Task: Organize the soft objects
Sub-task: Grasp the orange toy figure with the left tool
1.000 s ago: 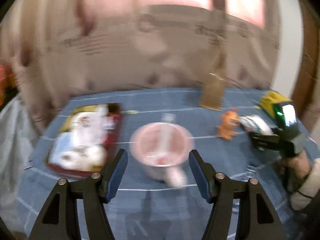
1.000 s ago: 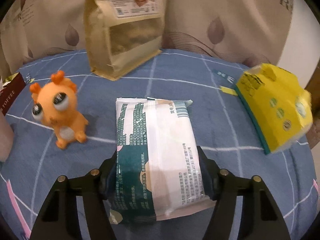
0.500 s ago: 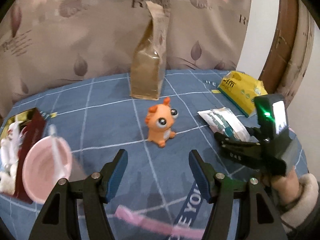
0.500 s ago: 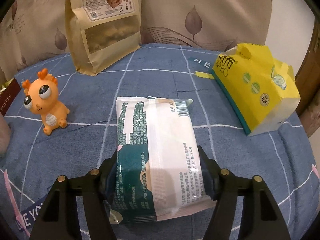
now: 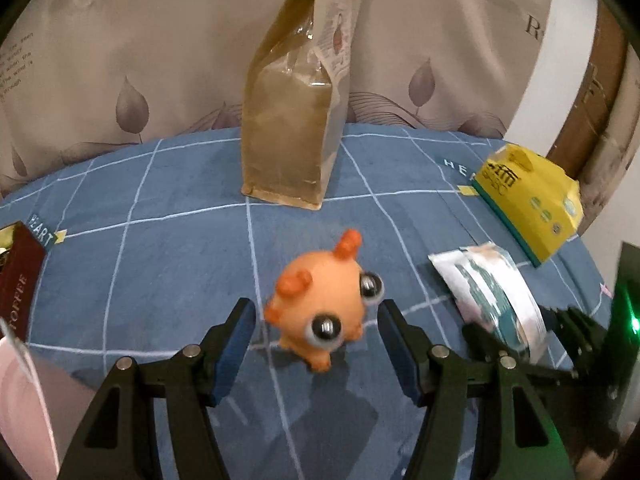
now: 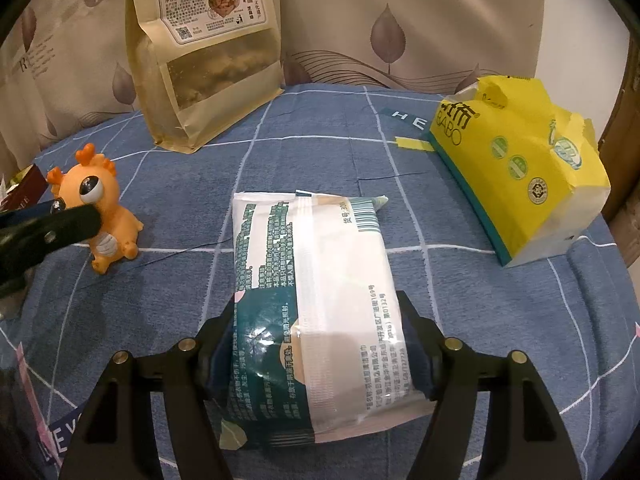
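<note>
Blue cloth with a white grid and printed lettering (image 6: 320, 152), covering the counter and carrying all items. Orange soft toy creature with bulging black eyes and small horns (image 5: 324, 312): upright on the cloth, standing between the blue pads of the left tongs (image 5: 314, 344), a gap visible on each side, so the tongs are spread wide and hold nothing. In the right wrist view the same toy (image 6: 102, 220) stands at the left, one black finger (image 6: 60, 224) of the left tongs crossing in front of it. White and dark green soft plastic pack with printed text and a barcode (image 6: 316, 304): lying flat on the cloth, its near end between the pads of the right tongs (image 6: 320, 356), both pads against its sides; the pack fills the gap and is gripped there at a medium spread. Tall tan paper pouch with a clear window and printed label (image 6: 204, 48): upright at the back, before a beige leaf-patterned curtain (image 6: 400, 20). Yellow soft tissue pack with teal edge, torn open at the top (image 6: 520, 168): to the right of the white pack, apart from it. Dark red box (image 5: 18, 280): at the left edge, partly cut off.
</note>
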`<move>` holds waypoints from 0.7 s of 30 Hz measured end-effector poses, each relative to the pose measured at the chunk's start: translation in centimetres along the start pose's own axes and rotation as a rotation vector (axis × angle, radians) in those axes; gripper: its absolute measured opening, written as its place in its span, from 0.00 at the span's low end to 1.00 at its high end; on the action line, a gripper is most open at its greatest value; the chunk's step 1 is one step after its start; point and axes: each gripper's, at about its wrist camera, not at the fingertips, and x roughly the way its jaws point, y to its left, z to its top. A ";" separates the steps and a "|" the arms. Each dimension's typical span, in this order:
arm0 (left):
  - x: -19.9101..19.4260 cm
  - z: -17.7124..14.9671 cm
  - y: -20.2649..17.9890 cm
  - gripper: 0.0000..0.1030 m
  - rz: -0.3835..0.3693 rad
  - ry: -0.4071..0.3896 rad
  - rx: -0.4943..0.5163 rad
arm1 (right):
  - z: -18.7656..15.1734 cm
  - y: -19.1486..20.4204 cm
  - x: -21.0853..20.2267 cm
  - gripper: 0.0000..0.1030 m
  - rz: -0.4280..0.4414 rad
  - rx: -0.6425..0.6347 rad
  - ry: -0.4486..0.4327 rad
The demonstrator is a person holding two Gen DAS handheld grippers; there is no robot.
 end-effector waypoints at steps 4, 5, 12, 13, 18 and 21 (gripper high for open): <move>1.2 0.6 -0.2 0.63 0.002 0.014 -0.007 | 0.0 -0.1 0.0 0.66 0.001 0.001 0.000; 1.4 0.7 -0.1 0.63 -0.004 0.016 -0.008 | 0.0 -0.1 0.0 0.66 0.001 0.001 0.000; 1.1 0.6 0.3 0.51 -0.031 0.008 -0.028 | 0.0 0.0 0.0 0.66 0.002 0.002 0.001; 1.0 0.6 0.3 0.51 -0.018 0.009 -0.024 | 0.0 -0.1 0.0 0.66 0.002 0.002 0.001; -0.1 0.4 -0.1 0.51 -0.014 0.003 -0.016 | 0.0 0.0 0.0 0.66 0.001 0.002 0.001; -1.1 0.3 -0.1 0.51 -0.021 -0.009 -0.019 | 0.0 0.0 0.0 0.66 0.000 0.000 0.001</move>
